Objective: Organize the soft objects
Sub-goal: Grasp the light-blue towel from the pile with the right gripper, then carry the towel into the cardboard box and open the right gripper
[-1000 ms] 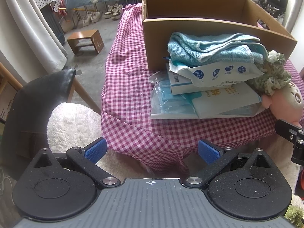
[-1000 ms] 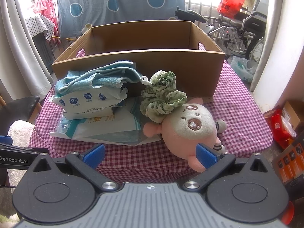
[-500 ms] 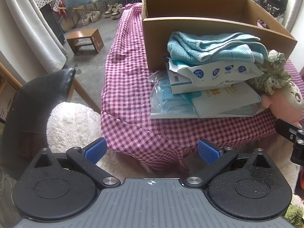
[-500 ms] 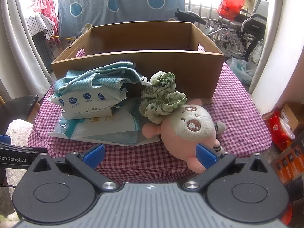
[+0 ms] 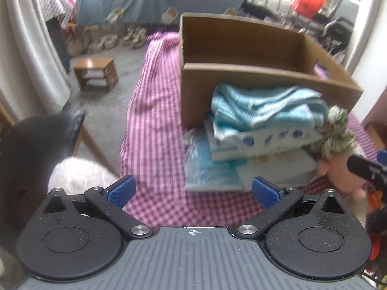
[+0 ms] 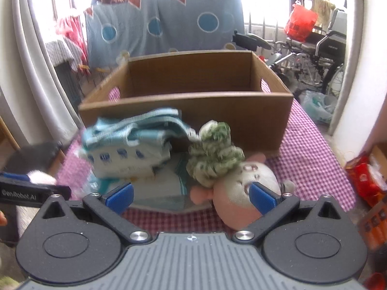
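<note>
Right wrist view: right gripper (image 6: pixel 191 197), fingers spread wide and empty, is framing the plush toy (image 6: pixel 244 188) at the tabletop's (image 6: pixel 312 149) near edge for pickup; left gripper (image 5: pixel 193 191) is likewise wide, empty.

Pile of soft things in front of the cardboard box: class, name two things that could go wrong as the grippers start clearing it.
1. The green scrunchie rests on the plush toy; lifting the toy with the open right gripper might tip it off.
2. The blue towel tops slippery packets; pulling a lower one with the open left gripper could topple the stack off the table edge.
</note>
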Demonstrator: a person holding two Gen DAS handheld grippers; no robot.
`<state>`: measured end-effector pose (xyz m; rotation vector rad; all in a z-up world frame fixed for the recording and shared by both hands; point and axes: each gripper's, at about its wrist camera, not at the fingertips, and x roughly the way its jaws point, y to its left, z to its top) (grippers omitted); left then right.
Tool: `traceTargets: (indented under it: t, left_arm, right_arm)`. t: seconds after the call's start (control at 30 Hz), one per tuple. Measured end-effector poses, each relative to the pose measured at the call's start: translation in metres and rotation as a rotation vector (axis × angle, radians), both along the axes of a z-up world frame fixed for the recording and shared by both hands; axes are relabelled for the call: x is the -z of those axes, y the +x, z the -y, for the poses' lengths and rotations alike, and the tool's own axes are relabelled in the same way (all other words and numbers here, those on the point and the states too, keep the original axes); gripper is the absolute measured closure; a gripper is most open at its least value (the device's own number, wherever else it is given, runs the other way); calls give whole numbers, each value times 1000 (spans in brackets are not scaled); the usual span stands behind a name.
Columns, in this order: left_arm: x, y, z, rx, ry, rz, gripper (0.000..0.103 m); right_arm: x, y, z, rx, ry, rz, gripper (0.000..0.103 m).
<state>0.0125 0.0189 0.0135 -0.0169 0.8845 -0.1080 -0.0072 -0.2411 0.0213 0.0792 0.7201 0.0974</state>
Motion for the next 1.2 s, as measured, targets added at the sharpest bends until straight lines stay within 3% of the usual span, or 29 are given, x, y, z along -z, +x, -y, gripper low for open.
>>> traceTargets:
  t: [0.17,0.3,0.53,0.7,0.9,1.2]
  left_arm:
    - [-13,10,-12,54,-110,138,1]
    - [-17,29,-19,84,-221,168,1]
    - [-5,68,-26,132,-395,58,9]
    - [7,89,-31,150,-496,-17,21]
    - [16,106,-28,176,-525,-71,29]
    - [23,121,-15,201,-465,-96,48]
  right_arm:
    - [-25,14,23,-31,182,134,0]
    - [-36,39,30,-81,327,169,1]
    - [-26,97,24,-125,397,47,26]
    - [-14,129,16,-142,384,-69,34]
    - [-4,148,7,-153,343,-158,37]
    - [1,157,-1,-168,311,-222,37]
